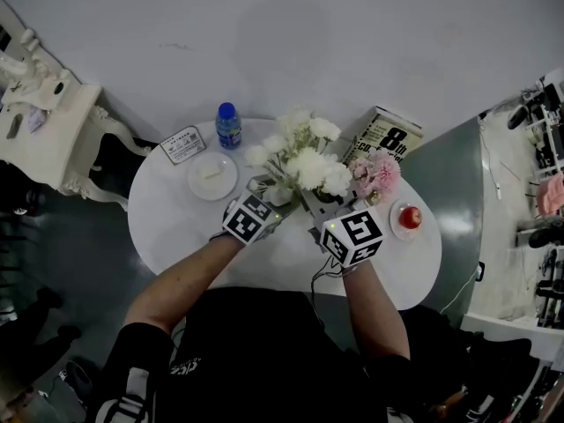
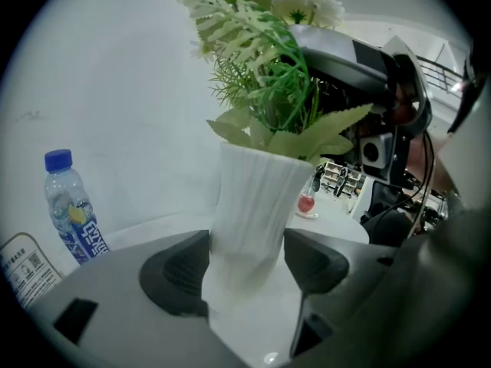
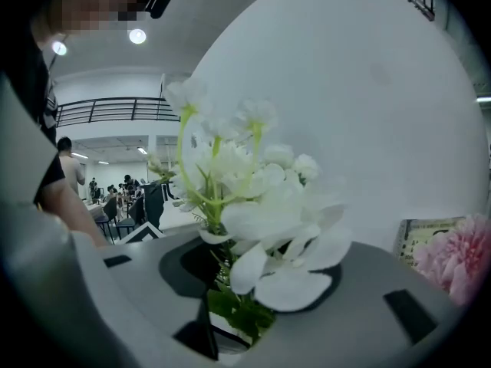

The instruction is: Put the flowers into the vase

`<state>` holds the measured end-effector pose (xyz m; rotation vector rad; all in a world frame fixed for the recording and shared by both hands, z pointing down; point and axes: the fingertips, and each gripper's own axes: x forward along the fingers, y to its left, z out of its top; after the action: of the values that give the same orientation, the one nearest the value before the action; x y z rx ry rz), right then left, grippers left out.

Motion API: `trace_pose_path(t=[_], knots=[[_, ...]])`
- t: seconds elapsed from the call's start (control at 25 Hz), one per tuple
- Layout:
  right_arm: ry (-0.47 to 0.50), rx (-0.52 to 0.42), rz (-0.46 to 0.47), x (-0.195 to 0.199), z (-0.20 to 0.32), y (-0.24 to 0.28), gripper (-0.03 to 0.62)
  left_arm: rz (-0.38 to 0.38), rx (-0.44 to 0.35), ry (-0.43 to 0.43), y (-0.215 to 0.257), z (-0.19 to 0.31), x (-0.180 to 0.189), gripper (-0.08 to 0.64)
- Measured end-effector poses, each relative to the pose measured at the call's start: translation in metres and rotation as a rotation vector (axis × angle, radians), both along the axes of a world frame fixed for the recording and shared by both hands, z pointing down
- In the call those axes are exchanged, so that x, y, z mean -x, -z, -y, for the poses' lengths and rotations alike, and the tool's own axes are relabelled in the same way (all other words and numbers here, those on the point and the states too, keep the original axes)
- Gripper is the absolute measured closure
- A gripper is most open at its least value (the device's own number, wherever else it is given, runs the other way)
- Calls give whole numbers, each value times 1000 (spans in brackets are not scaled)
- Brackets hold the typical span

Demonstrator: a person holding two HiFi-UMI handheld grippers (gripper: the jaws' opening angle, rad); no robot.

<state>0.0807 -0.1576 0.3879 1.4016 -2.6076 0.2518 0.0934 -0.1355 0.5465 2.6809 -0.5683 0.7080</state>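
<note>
A white ribbed vase (image 2: 257, 198) stands on the round white table (image 1: 176, 227), with green fern and leaves rising from its mouth. My left gripper (image 2: 245, 259) is shut on the vase's lower body, a pad against each side. In the head view it (image 1: 269, 194) sits at the foot of the white flower bunch (image 1: 304, 161). My right gripper (image 3: 245, 282) is level with the white blossoms (image 3: 261, 205). The green stems pass down through the gap between its jaws, which stand apart from them. A pink flower (image 1: 379, 174) lies to the right of the bunch.
A blue-capped bottle (image 1: 228, 125), a small white plate (image 1: 212, 176) and a card (image 1: 183, 144) are at the table's back left. A printed box (image 1: 383, 137) and a red apple on a saucer (image 1: 410, 217) are at the right. A white ornate cabinet (image 1: 48, 122) stands off-table, left.
</note>
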Motion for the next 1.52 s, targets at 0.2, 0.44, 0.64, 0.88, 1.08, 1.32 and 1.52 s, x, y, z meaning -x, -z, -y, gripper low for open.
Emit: trace_pose_path(t=[0.2,0.44,0.64,0.88,1.08,1.32,1.52], knots=[[-22,-10,-38,-1,-4,0,401,-11,3,-4,-2,-2,-3,259],[-58,-8,-70,-8,-9,-2,371,7,-4,1,-4,-1,-1,259],[-90,4,-66,-14,-15,-5,347,11,1,0,-8,-2,0,259],[-110,20,-66,-14,-23,-10,328,15,-4,3,-7,-1,1,259],[-141,42,-78,-20,-27,-16,325,16,-3,2,-9,-1,2,259],[-144,74,-70,-22,-39,-27,325,17,-5,3,-7,-3,3,259],[-148,87,-58,-24,-44,-32,325,-54,40,-3,-4,-12,-5,259]])
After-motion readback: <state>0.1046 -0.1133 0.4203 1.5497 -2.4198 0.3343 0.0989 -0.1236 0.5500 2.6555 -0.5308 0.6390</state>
